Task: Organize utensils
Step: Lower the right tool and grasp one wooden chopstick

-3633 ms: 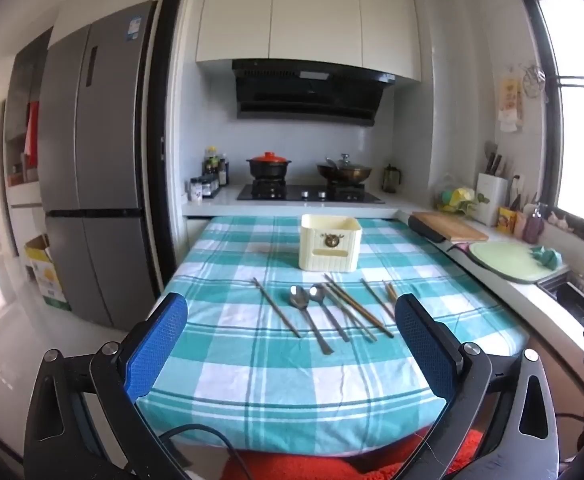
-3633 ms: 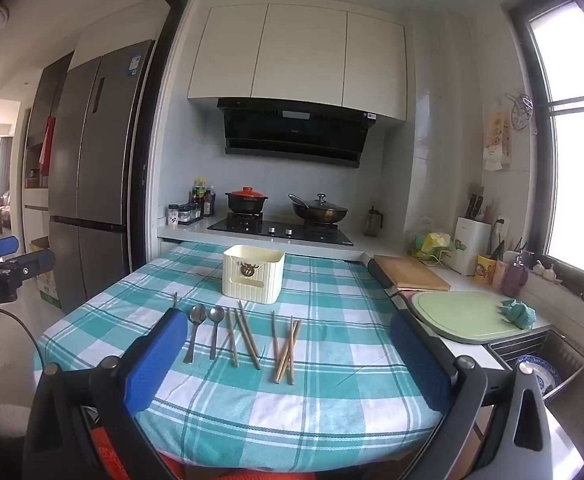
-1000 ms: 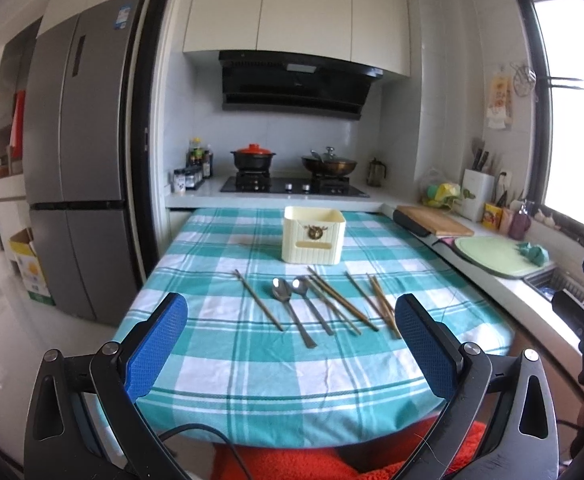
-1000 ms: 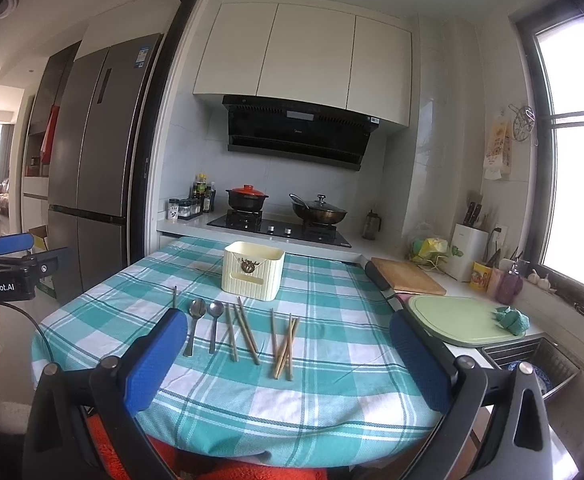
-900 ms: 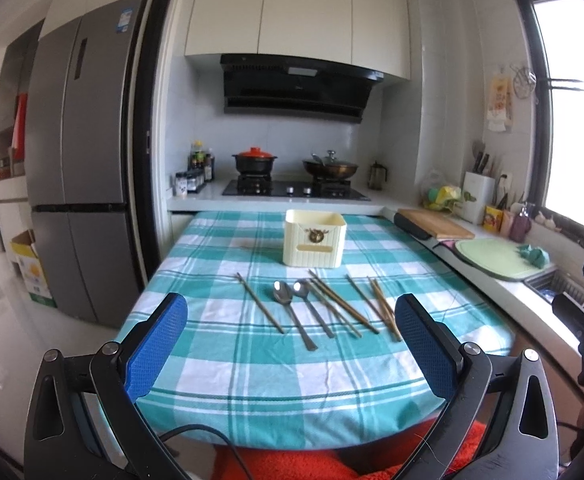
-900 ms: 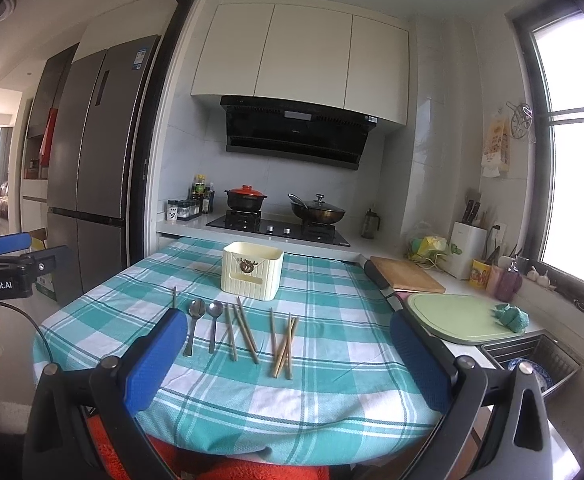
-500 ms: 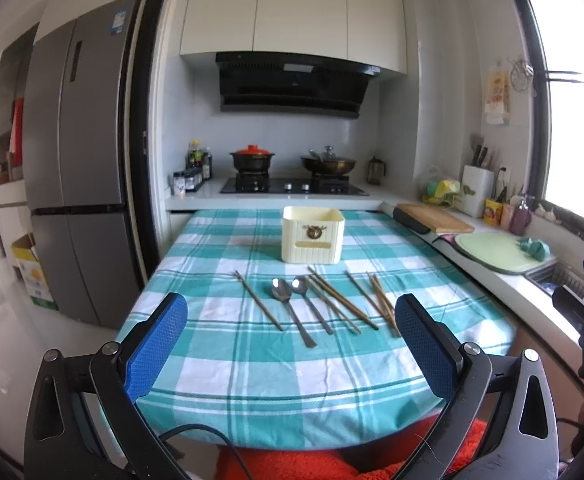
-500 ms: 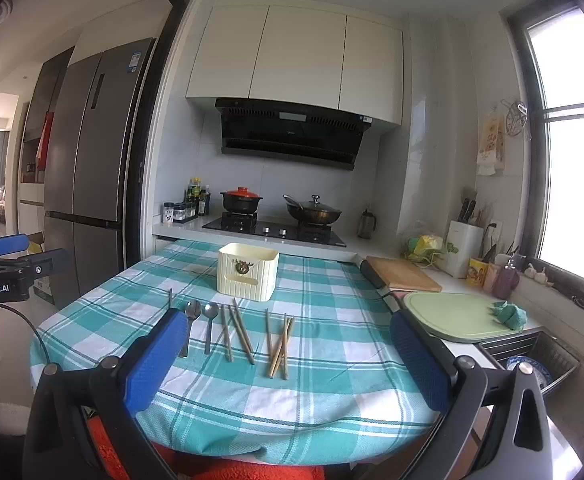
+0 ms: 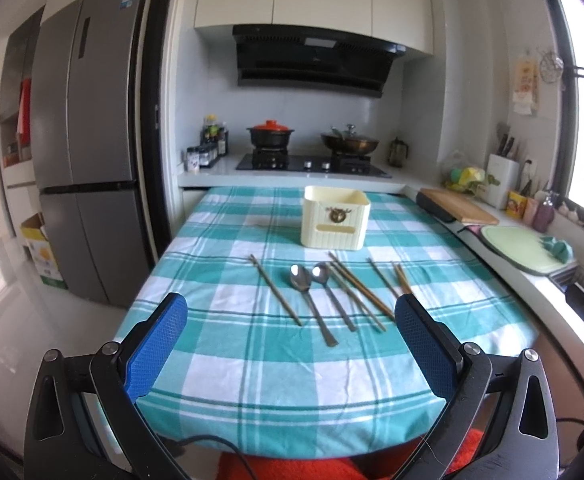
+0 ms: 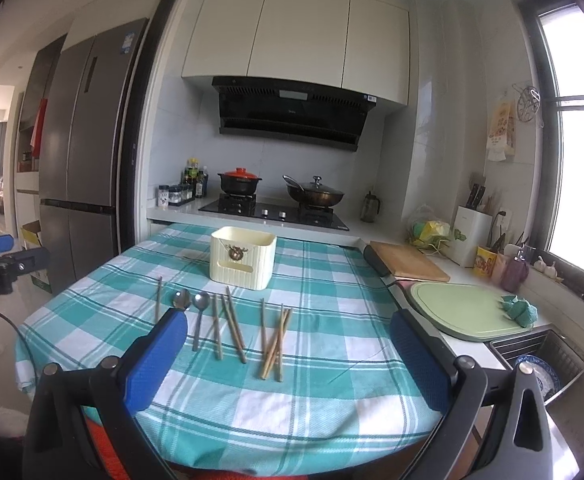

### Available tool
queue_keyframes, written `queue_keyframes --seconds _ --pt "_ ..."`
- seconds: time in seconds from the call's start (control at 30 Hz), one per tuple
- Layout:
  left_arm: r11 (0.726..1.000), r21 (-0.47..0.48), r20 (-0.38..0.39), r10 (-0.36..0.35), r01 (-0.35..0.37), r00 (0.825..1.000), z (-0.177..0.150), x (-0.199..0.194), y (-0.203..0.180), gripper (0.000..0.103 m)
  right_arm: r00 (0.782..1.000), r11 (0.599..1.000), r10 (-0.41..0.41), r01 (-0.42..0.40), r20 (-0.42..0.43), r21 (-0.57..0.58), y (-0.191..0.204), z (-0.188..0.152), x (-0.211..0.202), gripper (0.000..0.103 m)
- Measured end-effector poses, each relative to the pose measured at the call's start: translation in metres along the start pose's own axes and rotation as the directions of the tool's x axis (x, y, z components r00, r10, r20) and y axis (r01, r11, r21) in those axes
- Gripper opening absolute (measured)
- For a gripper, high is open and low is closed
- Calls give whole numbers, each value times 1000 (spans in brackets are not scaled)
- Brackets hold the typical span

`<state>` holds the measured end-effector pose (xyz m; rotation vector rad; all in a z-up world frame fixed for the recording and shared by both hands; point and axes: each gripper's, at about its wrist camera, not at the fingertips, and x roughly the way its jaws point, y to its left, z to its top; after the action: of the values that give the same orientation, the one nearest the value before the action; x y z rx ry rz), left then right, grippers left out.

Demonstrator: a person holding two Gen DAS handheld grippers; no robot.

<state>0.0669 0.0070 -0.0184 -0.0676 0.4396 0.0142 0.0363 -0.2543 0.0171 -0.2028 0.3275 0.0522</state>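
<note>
Two metal spoons (image 9: pixel 312 296) (image 10: pixel 198 316) and several wooden chopsticks (image 9: pixel 356 292) (image 10: pixel 274 340) lie in a row on the teal checked tablecloth (image 9: pixel 228 360) (image 10: pixel 324 400). A cream utensil holder (image 9: pixel 335 222) (image 10: pixel 243 258) stands upright behind them. My left gripper (image 9: pixel 290 344) is open and empty, above the table's near edge, short of the utensils. My right gripper (image 10: pixel 286 356) is open and empty, near the front edge, with the chopsticks between its fingers in view.
A counter runs along the right with a wooden board (image 10: pixel 408 264), a green board (image 10: pixel 468 312) and a sink (image 10: pixel 548 364). The stove with a red-lidded pot (image 9: pixel 270 134) and a wok is behind the table. A fridge (image 9: pixel 88 140) stands at the left.
Both grippers have tilted and moved slightly nearer the table; the utensils sit larger and lower in view. Nothing on the table has moved. Both grippers stay open.
</note>
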Motion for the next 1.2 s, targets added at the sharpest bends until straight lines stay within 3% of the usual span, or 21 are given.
queue_keyframes --seconds 0.13,0.23,0.37,0.4,0.43,0.57,0.67,0.77,1.03,1.2 --pt "1000 8 -28 20 -19 999 6 30 5 103 999 1000 13 -13 -31 -6 -13 1 30 103" --pt "1000 14 -91 27 -26 996 6 66 8 103 997 999 49 -49 -53 -13 -22 -2 56 103" --pt "1000 -6 -189 -16 16 982 1 111 14 103 977 991 135 -137 -162 2 -33 -13 109 100" --pt "1000 -8 -211 -27 25 977 -1 121 15 103 966 986 166 -166 -200 15 -35 -17 125 97" --pt "1000 -5 -231 -28 28 973 -2 129 14 103 955 982 190 -190 -226 24 -35 -20 135 87" --pt "1000 1 -293 -21 22 956 -11 160 14 103 886 960 277 -270 -372 71 -33 -41 201 54" --pt "1000 -12 -332 -10 6 943 -16 176 16 103 829 943 332 -304 -449 136 -30 -55 249 35" --pt "999 -32 -354 0 -12 935 -19 187 20 103 775 932 362 -308 -518 191 -27 -71 293 27" --pt "998 13 -389 57 -56 919 -23 213 20 103 681 925 379 -289 -626 245 -24 -101 336 12" --pt "990 77 -400 137 -115 906 -24 228 16 103 689 931 365 -261 -627 255 -31 -102 338 8"
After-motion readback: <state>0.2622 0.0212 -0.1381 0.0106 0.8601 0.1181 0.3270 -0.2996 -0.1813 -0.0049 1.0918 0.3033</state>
